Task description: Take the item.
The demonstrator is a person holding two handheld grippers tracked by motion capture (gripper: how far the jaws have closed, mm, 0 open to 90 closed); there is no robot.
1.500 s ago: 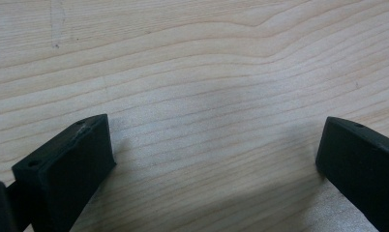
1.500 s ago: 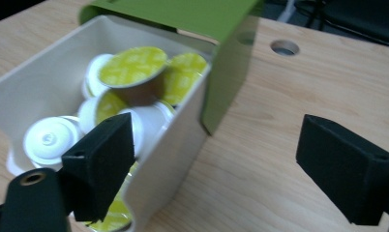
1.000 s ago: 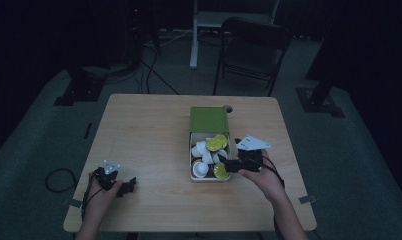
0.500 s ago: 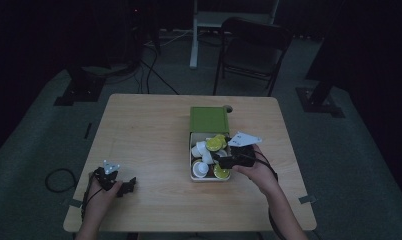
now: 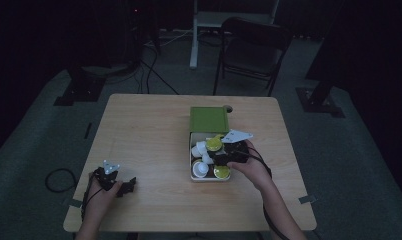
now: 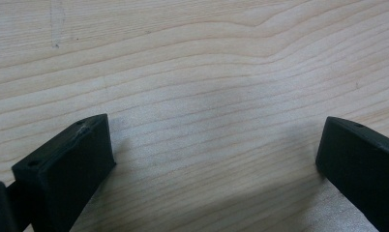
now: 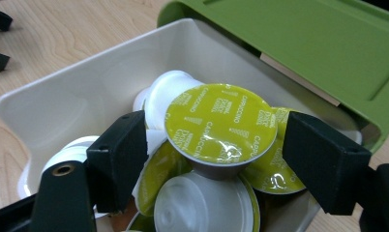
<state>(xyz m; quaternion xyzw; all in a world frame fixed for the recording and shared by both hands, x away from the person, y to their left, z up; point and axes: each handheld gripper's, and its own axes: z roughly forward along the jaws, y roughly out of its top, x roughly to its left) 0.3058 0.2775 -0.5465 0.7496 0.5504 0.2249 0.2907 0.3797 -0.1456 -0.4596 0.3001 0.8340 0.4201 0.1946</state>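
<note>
— Since a second ago the right claw (image 5: 220, 159) has slid leftward, deeper over the white box (image 5: 191, 159), and its jaws have just been narrowing.

— Is anything between those jaws?

— Yes. In the right gripper view a capsule with a yellow-green foil lid (image 7: 220, 124) sits between them, tilted, lid facing the camera. Both pads stand just beside its rim; I cannot tell whether either touches it, so the claw reads as half spread around the capsule, not pinching it.

— Where does that capsule lie?

— Inside the white box (image 7: 91, 82), on top of a heap of other capsules (image 7: 197, 203), some white, some with the same foil. The box's green lid (image 7: 299, 43) is swung open behind it.

— And the box itself?

— On the bench (image 5: 144, 135), right of its middle, with the green lid (image 5: 209, 119) lying at its far end.

— What about the left hand?

— The left claw (image 5: 130, 183) has kept its place near the bench's front left corner. In the left gripper view its jaws are spread wide over bare wood (image 6: 192, 72), holding nothing.
</note>
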